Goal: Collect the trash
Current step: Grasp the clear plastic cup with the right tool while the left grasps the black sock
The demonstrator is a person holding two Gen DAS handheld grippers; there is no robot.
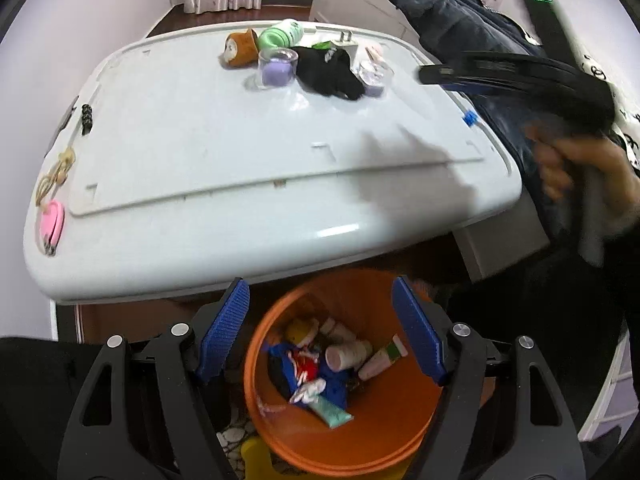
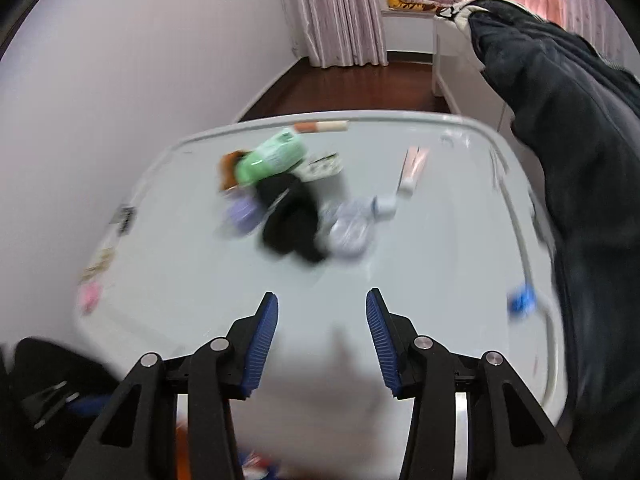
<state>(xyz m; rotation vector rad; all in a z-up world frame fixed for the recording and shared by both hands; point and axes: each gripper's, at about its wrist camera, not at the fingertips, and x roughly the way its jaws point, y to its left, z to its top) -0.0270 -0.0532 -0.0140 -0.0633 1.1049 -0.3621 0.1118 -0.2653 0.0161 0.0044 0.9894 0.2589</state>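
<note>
An orange bin (image 1: 376,436) stands below the near edge of the white table (image 1: 224,152) and holds several pieces of trash: small bottles, tubes and wrappers. My left gripper (image 1: 320,332) is open and empty right above the bin. My right gripper (image 2: 322,340) is open and empty over the near part of the table (image 2: 420,264); it also shows in the left wrist view (image 1: 516,76), blurred, at the table's right. A cluster lies at the far side of the table: a green roll (image 2: 272,156), a black cloth (image 2: 292,216), a purple cup (image 1: 277,67), a clear cup (image 2: 348,228) and a pink tube (image 2: 414,170).
A pink heart-shaped item (image 1: 52,220) and a cord lie on the table's left edge. A blue clip (image 2: 522,300) sits on the right edge. A dark jacket (image 2: 580,160) hangs right of the table. A white wall stands to the left, with curtains behind.
</note>
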